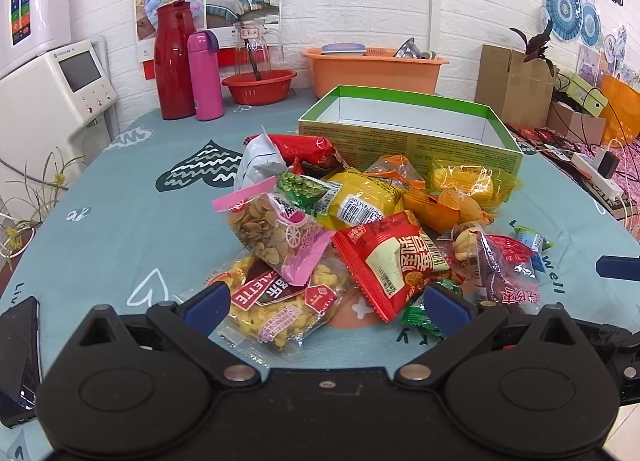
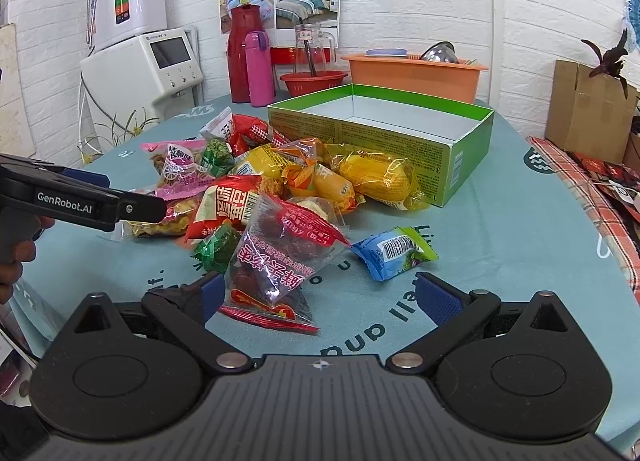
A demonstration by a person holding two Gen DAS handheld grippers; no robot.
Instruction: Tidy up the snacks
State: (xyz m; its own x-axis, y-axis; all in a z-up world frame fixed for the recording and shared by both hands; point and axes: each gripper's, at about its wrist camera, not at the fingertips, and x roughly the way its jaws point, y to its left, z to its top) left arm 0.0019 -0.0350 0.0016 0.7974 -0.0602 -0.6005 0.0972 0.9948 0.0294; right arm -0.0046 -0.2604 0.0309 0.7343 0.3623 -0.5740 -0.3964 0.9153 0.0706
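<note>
Both grippers are spread wide and holding nothing yet: our left gripper hovers at the near edge of the snack pile, and our right gripper straddles the clear packet of red candies nearest us. Looks like we're at the first pick, so next we'd close on that packet and carry it over the heap to the empty green box behind.

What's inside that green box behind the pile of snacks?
The green box looks empty: only its bare pale floor and inner walls show. The strip of floor right behind its near wall is hidden. All snack packets lie outside it.
</note>
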